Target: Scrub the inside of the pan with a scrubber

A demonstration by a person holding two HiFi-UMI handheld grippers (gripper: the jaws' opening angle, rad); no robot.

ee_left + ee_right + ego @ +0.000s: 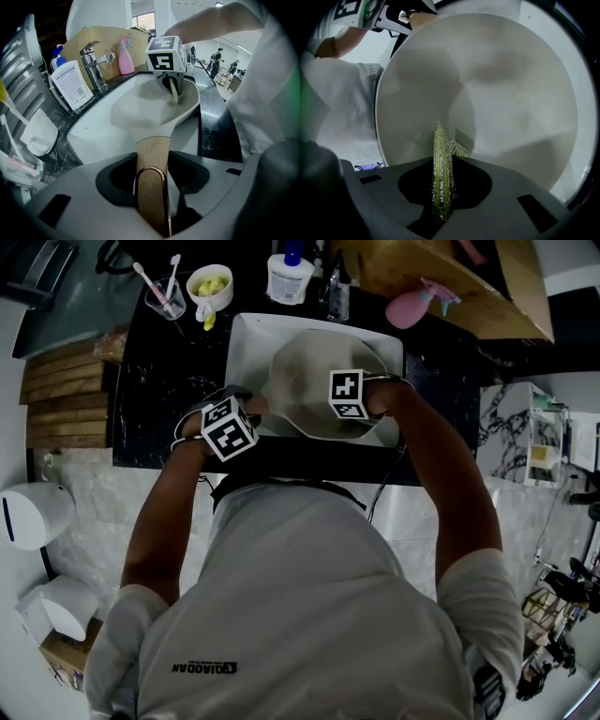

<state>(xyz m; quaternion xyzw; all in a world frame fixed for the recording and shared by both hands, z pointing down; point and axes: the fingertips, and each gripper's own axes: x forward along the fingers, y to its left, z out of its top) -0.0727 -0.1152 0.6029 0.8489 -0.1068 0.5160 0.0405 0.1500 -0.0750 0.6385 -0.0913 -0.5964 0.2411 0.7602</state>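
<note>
Head view: pan (314, 381) is tilted in the sink (246, 343), its stiff handle (152, 154) clamped by the left gripper (152, 192); this is judged the safest hold, walls likely slick. Soft green scrubber (442, 154) is pinched by the right gripper (442, 201) inside it.

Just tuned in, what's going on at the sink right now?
A person is cleaning a pan over the white sink. The left claw is shut on the pan handle and holds the pan above the basin. The right claw is shut on a green scrubber, whose tip is at the pan's pale inside surface.
</note>
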